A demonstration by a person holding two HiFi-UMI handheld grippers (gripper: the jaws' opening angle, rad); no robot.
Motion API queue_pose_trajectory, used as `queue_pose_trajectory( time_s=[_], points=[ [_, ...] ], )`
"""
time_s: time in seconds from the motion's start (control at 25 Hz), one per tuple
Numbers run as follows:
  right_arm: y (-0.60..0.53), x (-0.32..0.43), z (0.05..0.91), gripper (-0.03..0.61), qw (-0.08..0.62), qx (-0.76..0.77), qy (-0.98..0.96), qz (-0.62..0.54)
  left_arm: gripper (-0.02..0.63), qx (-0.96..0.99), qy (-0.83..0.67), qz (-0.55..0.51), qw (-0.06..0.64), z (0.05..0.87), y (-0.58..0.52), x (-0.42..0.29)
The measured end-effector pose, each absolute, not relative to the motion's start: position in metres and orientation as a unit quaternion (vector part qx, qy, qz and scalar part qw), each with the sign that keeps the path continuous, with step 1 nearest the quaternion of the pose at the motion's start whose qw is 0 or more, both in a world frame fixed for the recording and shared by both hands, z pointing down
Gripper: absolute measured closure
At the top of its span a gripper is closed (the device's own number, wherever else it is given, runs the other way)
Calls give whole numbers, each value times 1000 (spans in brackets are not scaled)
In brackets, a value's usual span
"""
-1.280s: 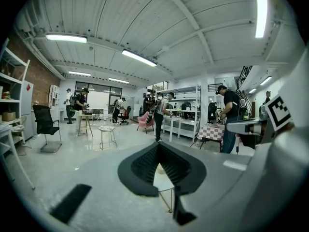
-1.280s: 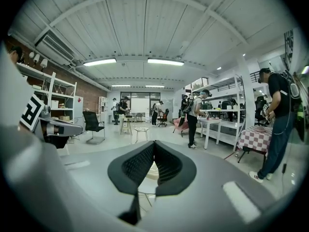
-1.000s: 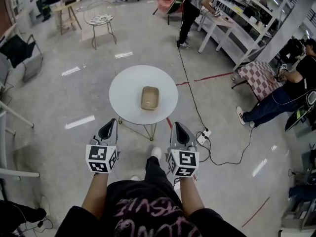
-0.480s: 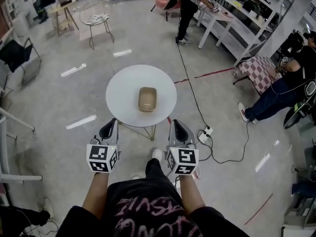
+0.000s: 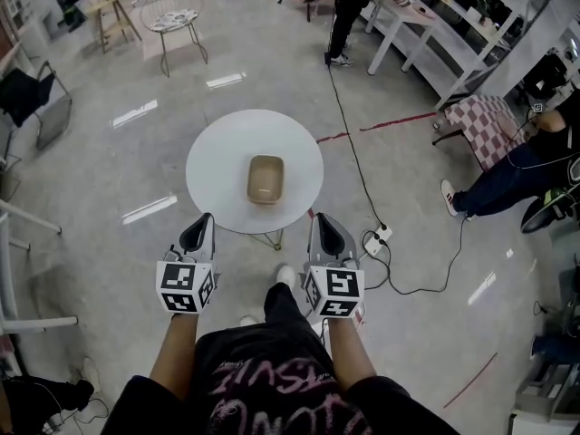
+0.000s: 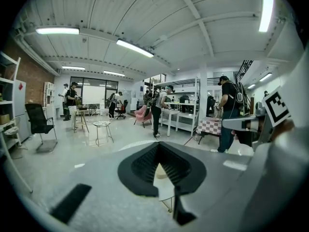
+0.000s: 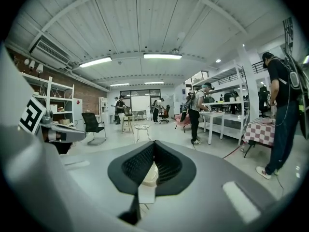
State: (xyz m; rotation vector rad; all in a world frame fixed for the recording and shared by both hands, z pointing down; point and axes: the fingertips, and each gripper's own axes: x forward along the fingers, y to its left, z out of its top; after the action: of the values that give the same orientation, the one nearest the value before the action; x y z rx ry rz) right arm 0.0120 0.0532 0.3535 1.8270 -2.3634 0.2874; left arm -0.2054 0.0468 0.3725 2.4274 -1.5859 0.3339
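A round white table (image 5: 217,157) stands on the floor ahead of me, with a tan rectangular tub (image 5: 265,178) on its middle. My left gripper (image 5: 198,231) and right gripper (image 5: 326,231) are held side by side just short of the table's near edge, both shut and empty. In the left gripper view the jaws of the left gripper (image 6: 158,144) meet at the tips; the tub (image 6: 161,170) and the table (image 6: 165,192) show through the gap below. The right gripper (image 7: 154,143) frames the tub (image 7: 149,173) the same way.
A black cable (image 5: 349,143) runs over the floor right of the table to a power strip (image 5: 374,239). A wire chair (image 5: 172,21) and a black office chair (image 5: 32,93) stand at the left. People work at white benches (image 5: 426,53) and a checkered table (image 5: 489,116) at the right.
The table and tub have come nearer and lower in the head view as I stepped forward. Both grippers stay shut, side by side.
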Motion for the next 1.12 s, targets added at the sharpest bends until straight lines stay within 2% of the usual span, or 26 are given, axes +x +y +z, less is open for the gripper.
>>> queue_pose_trajectory(
  time_s=[1.12],
  points=[
    [-111,74,403,572,89,565,-806,150,615,798,-558,162,158,414,-97,-133]
  ],
)
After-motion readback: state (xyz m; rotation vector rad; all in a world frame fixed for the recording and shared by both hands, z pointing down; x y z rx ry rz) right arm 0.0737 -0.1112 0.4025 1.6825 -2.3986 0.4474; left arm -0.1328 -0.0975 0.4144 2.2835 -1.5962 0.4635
